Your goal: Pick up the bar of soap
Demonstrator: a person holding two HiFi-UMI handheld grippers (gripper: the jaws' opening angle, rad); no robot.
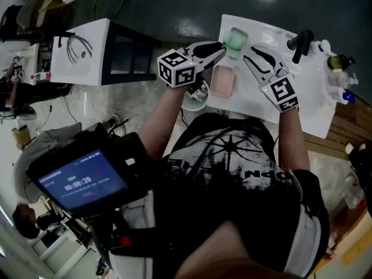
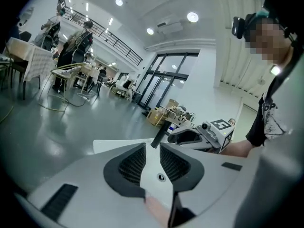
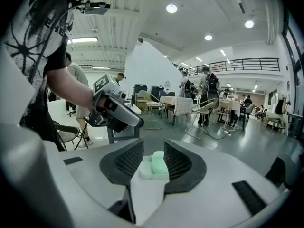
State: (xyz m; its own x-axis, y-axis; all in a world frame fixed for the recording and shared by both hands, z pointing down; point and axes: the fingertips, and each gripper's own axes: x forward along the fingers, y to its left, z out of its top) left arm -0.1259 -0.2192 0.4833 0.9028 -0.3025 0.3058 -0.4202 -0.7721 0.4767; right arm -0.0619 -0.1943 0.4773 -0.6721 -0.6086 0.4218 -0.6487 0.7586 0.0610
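A mint-green bar of soap (image 1: pixel 235 39) lies in a white dish (image 1: pixel 235 52) at the far edge of a white basin top (image 1: pixel 256 100). A pink bar (image 1: pixel 222 80) lies nearer me. My left gripper (image 1: pixel 221 49) points in from the left, its tips beside the green soap's dish and above the pink bar. Its jaws stand slightly apart with nothing between them (image 2: pixel 153 146). My right gripper (image 1: pixel 249 56) comes in from the right, open. In the right gripper view the green soap (image 3: pixel 160 164) shows in the gap of the jaws (image 3: pixel 153 144), just ahead of the tips, not pressed.
A black tap lever (image 1: pixel 300 43) stands at the basin's back right, with bottles (image 1: pixel 340 77) along the right edge. A white box with a dark frame (image 1: pixel 87 52) stands on the floor to the left. People and tables fill the hall beyond.
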